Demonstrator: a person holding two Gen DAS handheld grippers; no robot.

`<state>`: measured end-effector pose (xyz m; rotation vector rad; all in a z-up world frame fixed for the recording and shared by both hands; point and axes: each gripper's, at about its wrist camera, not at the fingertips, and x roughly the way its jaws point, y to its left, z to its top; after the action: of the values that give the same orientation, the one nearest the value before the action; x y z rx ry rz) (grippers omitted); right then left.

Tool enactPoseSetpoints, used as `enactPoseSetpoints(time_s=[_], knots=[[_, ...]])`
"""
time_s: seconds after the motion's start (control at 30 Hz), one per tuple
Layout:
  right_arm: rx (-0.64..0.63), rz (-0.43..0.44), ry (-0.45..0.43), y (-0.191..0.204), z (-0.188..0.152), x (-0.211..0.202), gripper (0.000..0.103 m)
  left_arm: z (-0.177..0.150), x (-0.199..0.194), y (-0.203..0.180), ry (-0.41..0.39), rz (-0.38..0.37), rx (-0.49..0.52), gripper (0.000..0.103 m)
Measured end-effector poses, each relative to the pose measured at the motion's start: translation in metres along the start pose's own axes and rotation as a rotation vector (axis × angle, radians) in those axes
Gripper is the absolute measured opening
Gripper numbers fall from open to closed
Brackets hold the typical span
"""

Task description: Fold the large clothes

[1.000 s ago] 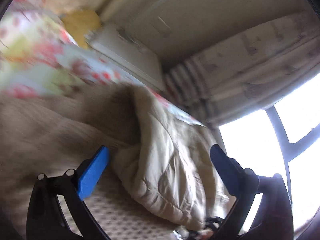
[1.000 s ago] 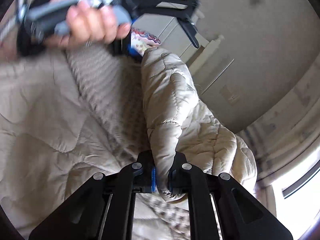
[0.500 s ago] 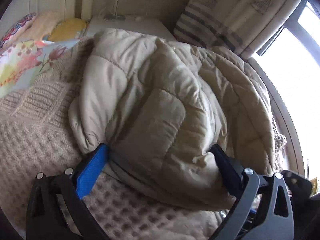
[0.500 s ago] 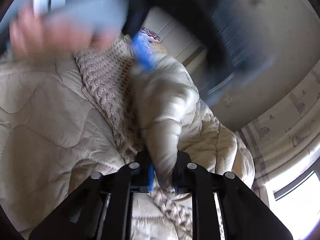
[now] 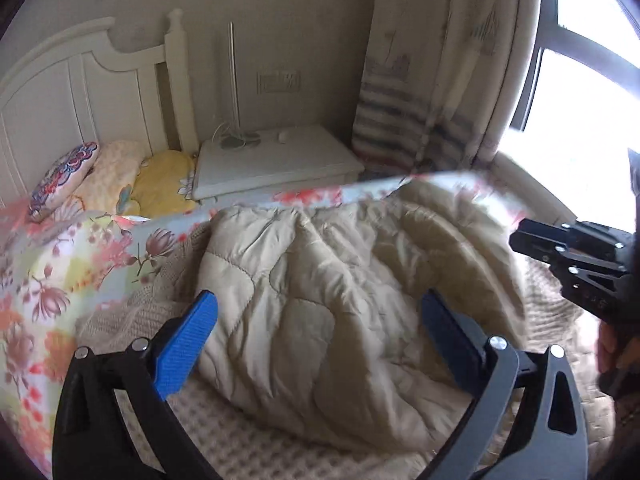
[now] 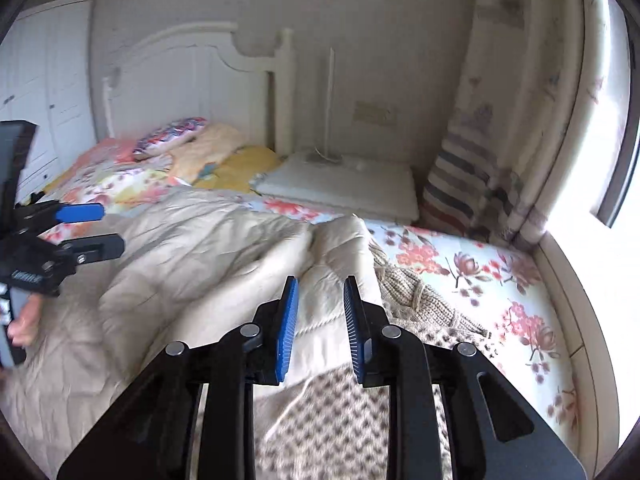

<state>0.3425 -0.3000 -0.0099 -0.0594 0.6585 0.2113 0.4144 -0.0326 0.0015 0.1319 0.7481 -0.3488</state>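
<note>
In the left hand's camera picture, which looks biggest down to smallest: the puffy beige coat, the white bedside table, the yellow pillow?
As they look in that view:
1. Puffy beige coat, by far the largest, though it lies nearest the camera.
2. White bedside table.
3. Yellow pillow, smallest and partly hidden, so its true size is unsure.

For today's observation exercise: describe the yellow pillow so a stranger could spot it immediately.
Start at the white headboard. Three pillows lie in a row below it; the yellow pillow is the one nearest the white nightstand. It alone is plain yellow; its neighbours are pale peach and multicoloured.
</note>
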Motion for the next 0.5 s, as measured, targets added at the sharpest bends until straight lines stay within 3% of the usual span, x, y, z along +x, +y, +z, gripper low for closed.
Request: enactPoseSetpoints(time_s=[0.1,0.13,0.2,0.3,0.5], knots=[[0.015,0.016,0.102,0.002,-0.004,0.036,0.022,-0.018,0.046,0.018,0.165,0.089,-0.05,0.101],[-0.006,0.01,0.134,0.006,-0.011,0.045,0.022,-0.026,0.053,0.024,0.182,0.092,-0.072,0.101],[-0.049,-0.072,0.241,0.003,-0.038,0.064,0.02,-0.044,0.054,0.047,0.153,0.004,-0.145,0.101],[0.087,0.023,0.214,-0.02,-0.051,0.065,0.019,-0.054,0.047,0.051,0.12,0.008,-0.128,0.101],[0.138,0.043,0.181,-0.026,-0.057,0.069,0.019,-0.056,0.049,0.053,0.098,0.008,-0.162,0.101]])
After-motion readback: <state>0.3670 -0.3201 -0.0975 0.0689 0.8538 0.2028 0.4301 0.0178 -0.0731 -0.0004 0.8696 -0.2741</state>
